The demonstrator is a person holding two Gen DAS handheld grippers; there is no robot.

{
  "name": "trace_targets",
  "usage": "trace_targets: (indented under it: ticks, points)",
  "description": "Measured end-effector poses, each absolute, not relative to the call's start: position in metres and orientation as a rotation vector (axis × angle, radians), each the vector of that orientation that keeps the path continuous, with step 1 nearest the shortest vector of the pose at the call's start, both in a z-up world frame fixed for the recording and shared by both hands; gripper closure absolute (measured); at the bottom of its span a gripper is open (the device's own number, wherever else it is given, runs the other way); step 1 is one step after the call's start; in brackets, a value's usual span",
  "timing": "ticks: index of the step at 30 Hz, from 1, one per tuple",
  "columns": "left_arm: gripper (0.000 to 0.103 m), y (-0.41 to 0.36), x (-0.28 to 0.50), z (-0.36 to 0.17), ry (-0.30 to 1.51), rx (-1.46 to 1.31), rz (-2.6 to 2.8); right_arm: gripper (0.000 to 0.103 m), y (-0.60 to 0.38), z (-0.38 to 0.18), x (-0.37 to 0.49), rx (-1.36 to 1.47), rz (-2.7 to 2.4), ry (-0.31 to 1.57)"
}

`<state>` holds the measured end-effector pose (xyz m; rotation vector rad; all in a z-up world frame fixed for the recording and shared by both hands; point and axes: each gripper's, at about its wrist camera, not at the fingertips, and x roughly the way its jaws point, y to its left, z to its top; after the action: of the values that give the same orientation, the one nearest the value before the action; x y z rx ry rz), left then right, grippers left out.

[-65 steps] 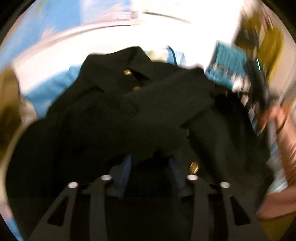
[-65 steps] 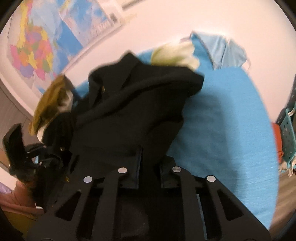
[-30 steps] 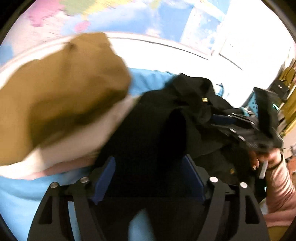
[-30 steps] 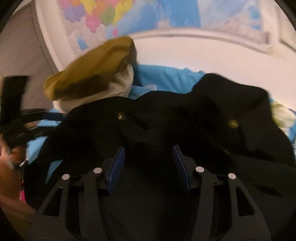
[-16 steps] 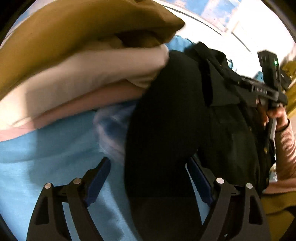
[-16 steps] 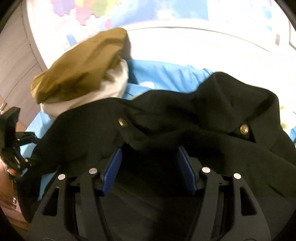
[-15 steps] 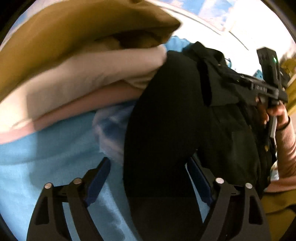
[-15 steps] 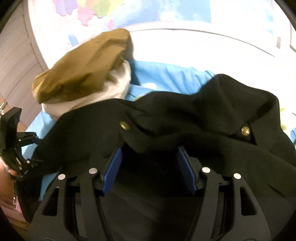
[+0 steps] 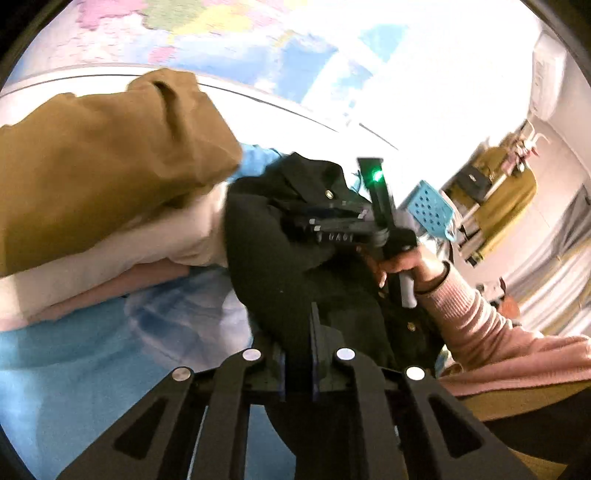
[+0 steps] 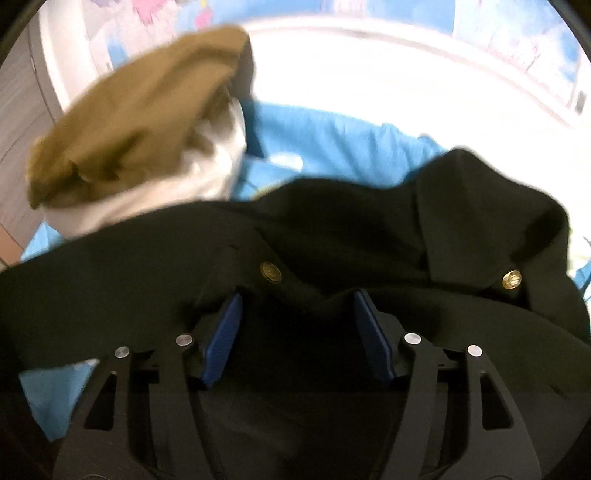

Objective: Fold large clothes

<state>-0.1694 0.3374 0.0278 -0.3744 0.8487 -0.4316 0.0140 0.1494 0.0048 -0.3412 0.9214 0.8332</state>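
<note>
A black coat [image 9: 280, 266] with gold buttons lies crumpled on the blue sheet [image 9: 74, 350]. My left gripper [image 9: 297, 354] is shut on a fold of its cloth at the near edge. In the right wrist view the coat [image 10: 332, 236] fills the lower half, collar and buttons facing up. My right gripper [image 10: 297, 314] hovers over it. Its jaws are opening, and the blue pads [image 10: 221, 332] stand apart with dark cloth lying loose between them. The left wrist view shows the right gripper [image 9: 291, 221] above the coat, held by a hand [image 9: 402, 266] in a pink sleeve.
A stack of folded clothes [image 9: 92, 177], brown on cream on pink, sits on the sheet left of the coat; it is also in the right wrist view [image 10: 140, 147]. A map [image 9: 221, 29] covers the wall behind. A turquoise perforated panel [image 9: 430, 210] stands at the right.
The left jaws have closed from wide apart onto the coat's cloth, and that view has pulled back from the folded stack. The right jaws have spread slightly and sit closer over the coat.
</note>
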Motion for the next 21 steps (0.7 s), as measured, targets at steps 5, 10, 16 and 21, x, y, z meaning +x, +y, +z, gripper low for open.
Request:
trace_targets:
  ticks: [5,10,16,21]
  points:
    - [0.090,0.346,-0.162,0.020,0.871,-0.418,-0.403,0.028,0.121,0.046,-0.041,-0.206,1.116,0.872]
    - [0.090,0.345,-0.157,0.021,0.865,-0.424,-0.441,0.016,0.147,0.037,-0.127,-0.173,1.529,0.974]
    - [0.090,0.333,-0.144,0.023,0.887,-0.426,-0.456,0.039,0.200,-0.007,-0.172,-0.154,1.633,1.170]
    - [0.089,0.322,-0.141,0.036,0.854,-0.420,-0.505,0.092,0.184,0.019,-0.152,-0.017,1.654,1.147]
